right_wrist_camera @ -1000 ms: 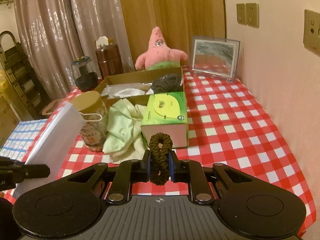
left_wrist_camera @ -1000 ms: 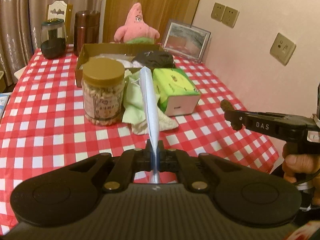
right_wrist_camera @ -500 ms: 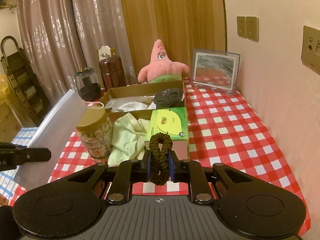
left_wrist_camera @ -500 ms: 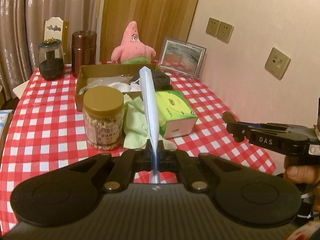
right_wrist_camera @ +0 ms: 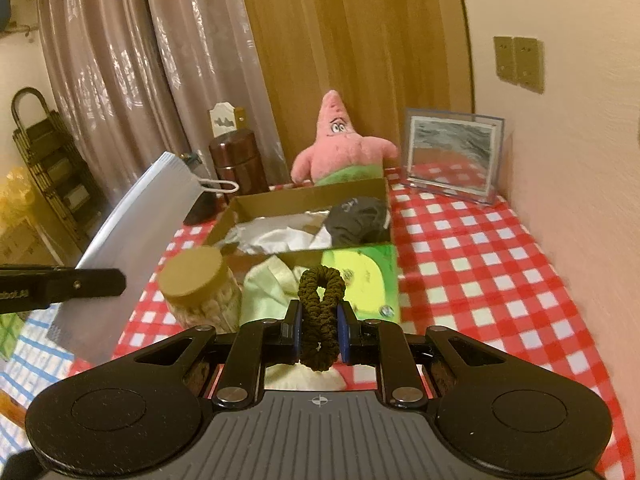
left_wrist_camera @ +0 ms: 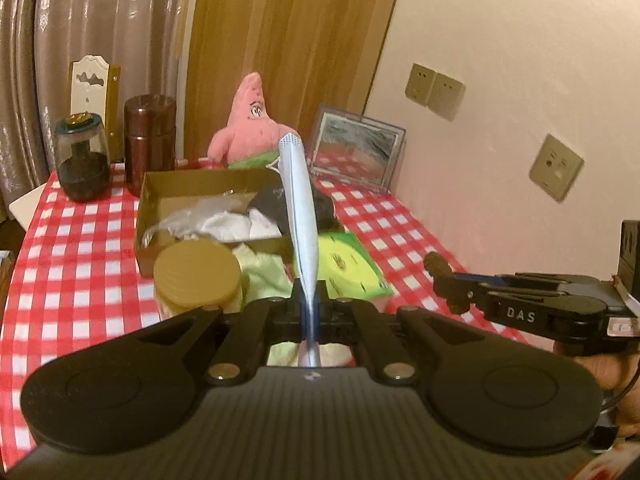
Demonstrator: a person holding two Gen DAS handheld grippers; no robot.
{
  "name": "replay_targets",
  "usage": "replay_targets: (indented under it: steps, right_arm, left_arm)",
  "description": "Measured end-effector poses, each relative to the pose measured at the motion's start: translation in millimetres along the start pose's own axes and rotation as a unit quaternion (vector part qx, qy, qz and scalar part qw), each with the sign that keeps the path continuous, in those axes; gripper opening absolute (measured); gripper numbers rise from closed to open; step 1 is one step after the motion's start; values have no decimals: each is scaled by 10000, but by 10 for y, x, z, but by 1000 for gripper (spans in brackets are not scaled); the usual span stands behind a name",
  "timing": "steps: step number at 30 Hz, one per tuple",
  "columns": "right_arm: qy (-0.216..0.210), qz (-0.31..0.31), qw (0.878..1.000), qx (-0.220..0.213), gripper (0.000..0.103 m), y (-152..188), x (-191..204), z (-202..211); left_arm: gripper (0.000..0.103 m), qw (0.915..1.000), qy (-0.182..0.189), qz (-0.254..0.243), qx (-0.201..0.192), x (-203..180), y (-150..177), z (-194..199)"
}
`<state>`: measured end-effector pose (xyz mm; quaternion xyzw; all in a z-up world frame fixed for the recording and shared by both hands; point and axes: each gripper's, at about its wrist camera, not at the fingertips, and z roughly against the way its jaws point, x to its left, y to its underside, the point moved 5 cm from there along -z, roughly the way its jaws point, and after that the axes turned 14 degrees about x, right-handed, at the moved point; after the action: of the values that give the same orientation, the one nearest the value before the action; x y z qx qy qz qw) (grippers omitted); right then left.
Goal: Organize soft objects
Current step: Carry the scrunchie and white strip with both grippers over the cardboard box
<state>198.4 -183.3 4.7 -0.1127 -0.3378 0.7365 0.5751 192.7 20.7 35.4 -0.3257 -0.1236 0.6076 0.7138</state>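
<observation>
- Left tongs (left_wrist_camera: 306, 314) are clenched on a flat pale-blue face mask (left_wrist_camera: 300, 208), right tongs (right_wrist_camera: 319, 330) on a dark-olive knitted hair scrunchie (right_wrist_camera: 320, 300), both raised above the bench (right_wrist_camera: 480, 264).
- Carrying step: each item next needs lowering into the open brown cardboard box (right_wrist_camera: 304, 200), then letting go.

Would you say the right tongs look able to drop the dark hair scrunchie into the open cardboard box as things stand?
Probably yes: the right tongs, shut on the dark hair scrunchie, face the open cardboard box; only a low green tissue box lies between.
</observation>
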Motion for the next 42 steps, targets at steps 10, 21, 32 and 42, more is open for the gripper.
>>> replay_targets:
  steps: [10, 21, 32, 42]
  right_arm:
    - [-235, 199, 9995, 78, 18, -848, -98, -452]
    - [-432, 459, 9976, 275, 18, -1531, -78, -1144]
    - [-379, 770, 9945, 600, 18, -1768, -108, -1798]
    - [-271, 762, 9931, 853, 18, -1726, -214, -2158]
  left_arm:
    - [3, 9998, -101, -148, 93, 499, -947, -322]
    - [3, 9941, -492, -914, 327, 1060, -1603, -889]
    - [3, 9743, -856, -2012, 549, 1312, -1733, -1628]
    - [4, 9568, -695, -2720, 756, 1246, -1685, -2176]
